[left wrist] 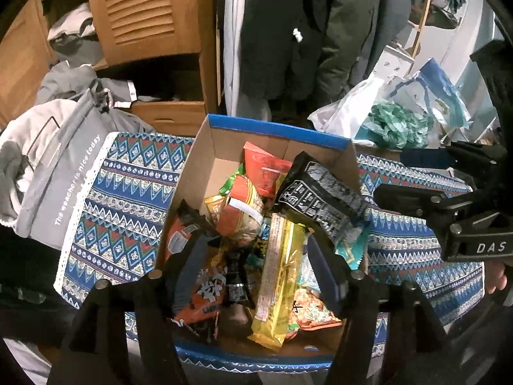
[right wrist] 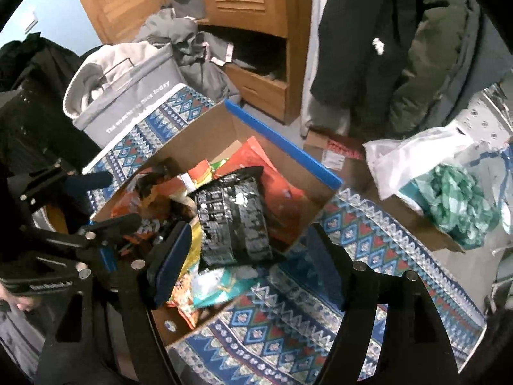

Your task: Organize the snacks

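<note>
Readable text on a grey storage bag and one set of tongs

The grey fabric storage bag carries white lettering reading "The weather is nice today". The right tongs, seen from the left wrist camera, show "DAS" in pale letters. Print on the snack packets is too small to read.

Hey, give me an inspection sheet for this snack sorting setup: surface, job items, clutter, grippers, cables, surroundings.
Surface: patterned blue cloth covers the table; cardboard box with a blue rim stands on it.
Job's things: box heaped with snack packets; black packet on top, long yellow packet and orange packet beside it.
Clutter: white plastic bag with green stuffing at the far right.
Grippers: left gripper open over the box, holding nothing; right gripper open, holding nothing.
Cables: nothing seen.
Surroundings: grey laundry basket with clothes, wooden cabinet, hanging dark coats.
</note>
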`<state>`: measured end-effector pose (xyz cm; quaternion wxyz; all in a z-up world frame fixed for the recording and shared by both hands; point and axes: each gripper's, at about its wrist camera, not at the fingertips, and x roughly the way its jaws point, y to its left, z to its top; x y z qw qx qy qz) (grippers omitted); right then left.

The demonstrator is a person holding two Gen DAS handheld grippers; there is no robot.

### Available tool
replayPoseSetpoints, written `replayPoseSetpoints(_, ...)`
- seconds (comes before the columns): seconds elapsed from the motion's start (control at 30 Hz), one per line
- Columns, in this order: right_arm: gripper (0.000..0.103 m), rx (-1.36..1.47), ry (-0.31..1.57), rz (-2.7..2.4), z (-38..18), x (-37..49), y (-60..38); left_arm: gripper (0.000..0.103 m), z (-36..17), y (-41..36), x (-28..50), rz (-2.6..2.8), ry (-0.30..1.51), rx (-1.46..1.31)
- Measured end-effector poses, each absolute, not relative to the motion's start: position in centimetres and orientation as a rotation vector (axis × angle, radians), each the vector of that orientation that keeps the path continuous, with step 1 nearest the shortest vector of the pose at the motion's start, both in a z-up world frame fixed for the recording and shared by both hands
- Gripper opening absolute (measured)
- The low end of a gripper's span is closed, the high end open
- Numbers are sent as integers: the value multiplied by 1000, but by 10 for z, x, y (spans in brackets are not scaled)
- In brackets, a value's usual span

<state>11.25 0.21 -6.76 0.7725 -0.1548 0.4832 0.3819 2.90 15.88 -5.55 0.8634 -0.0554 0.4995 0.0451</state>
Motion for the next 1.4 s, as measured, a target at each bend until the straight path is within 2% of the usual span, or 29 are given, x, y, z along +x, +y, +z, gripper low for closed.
replayPoseSetpoints(0.37,75,-327,984,792,-42,96,-35,80,-21,132,10,82,977,-36)
replayPoseSetpoints(0.6,75,-297,965,792,-32,86,-59,81,-7,123,4,87,944,-29)
replayPoseSetpoints(0.7,75,-287,959,793,-30,82,-69,86,0,118,0,94,927,-19)
replayPoseSetpoints(1.4,75,-269,921,801,-24,66,-108,91,11,90,-6,113,888,12)
